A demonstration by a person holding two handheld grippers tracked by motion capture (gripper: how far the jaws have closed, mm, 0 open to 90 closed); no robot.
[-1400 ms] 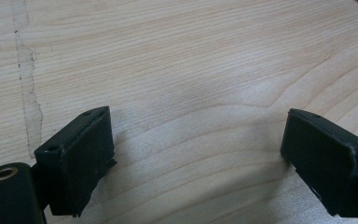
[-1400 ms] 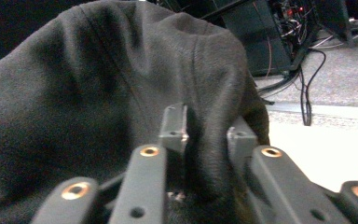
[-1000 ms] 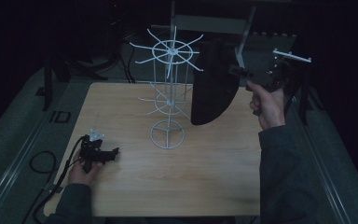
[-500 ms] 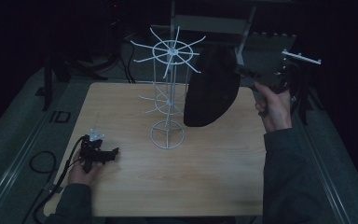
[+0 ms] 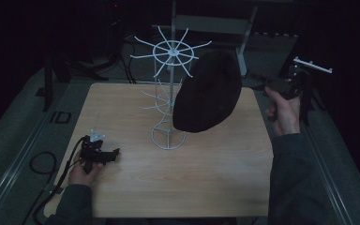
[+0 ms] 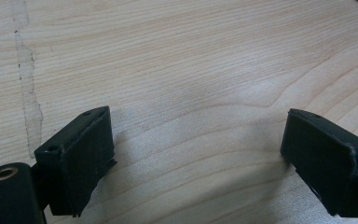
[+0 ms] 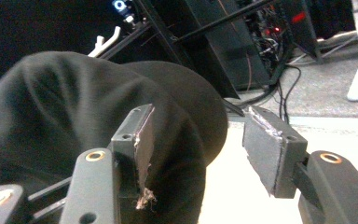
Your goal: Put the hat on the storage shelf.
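Black floppy hat (image 5: 208,91), up off the table, pressed close against the right side of the white wire rack (image 5: 168,51) and hiding some of its thin arms. Hard to tell whether hooked on one of those arms or not. Just behind the hat's far right edge, the right gripper (image 5: 261,86), held up in the air by the right hand (image 5: 283,112). From the right gripper view, the hat (image 7: 51,116) big and soft and close, with the right gripper (image 7: 196,144) spread wide: one jaw right in front of the dark cloth with a bit of fluff stuck to it, the other jaw well off to the side, squeezing nothing. Behind the hat there, dark metal stands and some cables on a grey floor. Under the rack, a round wire foot standing on the light wooden table (image 5: 206,178). Far off at the near left corner, the left gripper (image 5: 110,154), resting low on the wood in the left hand (image 5: 84,173), cable trailing off the edge. From the left gripper view, the left gripper (image 6: 196,154) spread wide too, with bare wood grain (image 6: 191,56) between the jaws and a pale scuffed streak off to one side.
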